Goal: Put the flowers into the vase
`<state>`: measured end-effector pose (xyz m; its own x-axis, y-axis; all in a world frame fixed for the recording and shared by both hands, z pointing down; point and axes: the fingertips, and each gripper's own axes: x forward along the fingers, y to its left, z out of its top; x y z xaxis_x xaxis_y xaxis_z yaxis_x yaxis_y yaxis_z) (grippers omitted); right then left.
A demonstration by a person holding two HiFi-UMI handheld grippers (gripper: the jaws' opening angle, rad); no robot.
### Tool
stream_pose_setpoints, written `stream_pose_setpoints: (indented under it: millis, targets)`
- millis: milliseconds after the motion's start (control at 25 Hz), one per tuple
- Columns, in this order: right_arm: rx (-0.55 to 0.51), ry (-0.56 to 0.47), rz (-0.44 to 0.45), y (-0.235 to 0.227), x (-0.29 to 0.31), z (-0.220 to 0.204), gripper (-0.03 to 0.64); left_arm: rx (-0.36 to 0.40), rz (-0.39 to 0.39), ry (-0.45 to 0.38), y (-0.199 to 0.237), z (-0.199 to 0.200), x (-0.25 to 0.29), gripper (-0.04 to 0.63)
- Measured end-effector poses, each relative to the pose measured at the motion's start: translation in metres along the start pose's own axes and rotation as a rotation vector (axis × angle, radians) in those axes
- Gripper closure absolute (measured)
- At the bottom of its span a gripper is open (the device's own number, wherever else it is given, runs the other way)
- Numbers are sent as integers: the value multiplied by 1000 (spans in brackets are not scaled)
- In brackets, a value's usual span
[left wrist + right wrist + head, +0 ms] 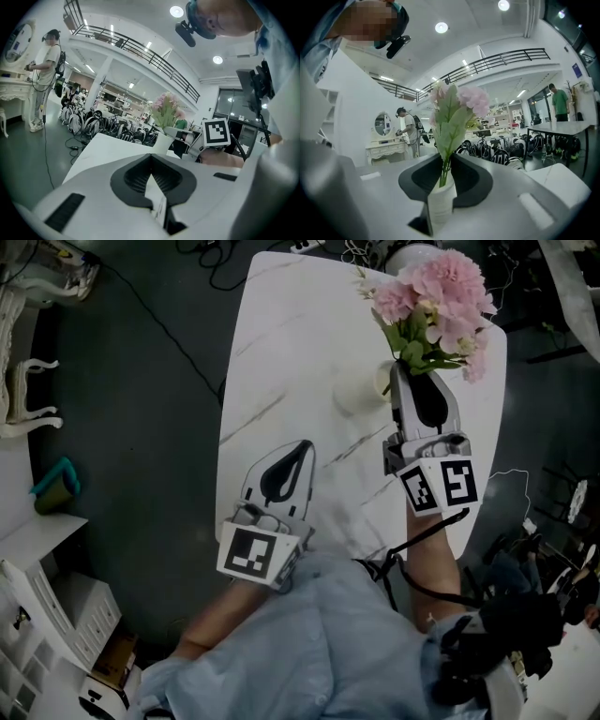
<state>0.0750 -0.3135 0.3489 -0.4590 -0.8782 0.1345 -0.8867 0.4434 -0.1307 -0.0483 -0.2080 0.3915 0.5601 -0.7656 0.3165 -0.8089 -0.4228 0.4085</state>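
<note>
flowers [436, 292] stand in vase [440, 201] on desk [281, 352]; right gripper [443, 161] slightly parted around stems [442, 174], left gripper [151, 157] closed, empty. risk: pulling back could snag stems and tip the vase.

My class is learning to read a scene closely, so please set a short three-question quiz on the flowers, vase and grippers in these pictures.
1. True or false: the stems of the flowers stand in the vase.
2. What does the left gripper hold?
3. The stems pass between the jaws of which one? A. the left gripper B. the right gripper C. neither

Key: 1 true. 2 nothing; its jaws are together. 3 B.
</note>
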Motion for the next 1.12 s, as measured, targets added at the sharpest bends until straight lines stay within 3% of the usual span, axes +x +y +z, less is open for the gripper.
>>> stream_pose_setpoints:
  millis: [400,880,1120]
  targets:
    - [-109,99,5,2,4,1,520,-3,-14,-8,0,14,12,589]
    - [-167,181,-9,8,-9,1,506,14,-22,-10,-1,18,11,591]
    - [-148,194,-9,12,-23,-5,506,22,-44,-9,-8,14,9,589]
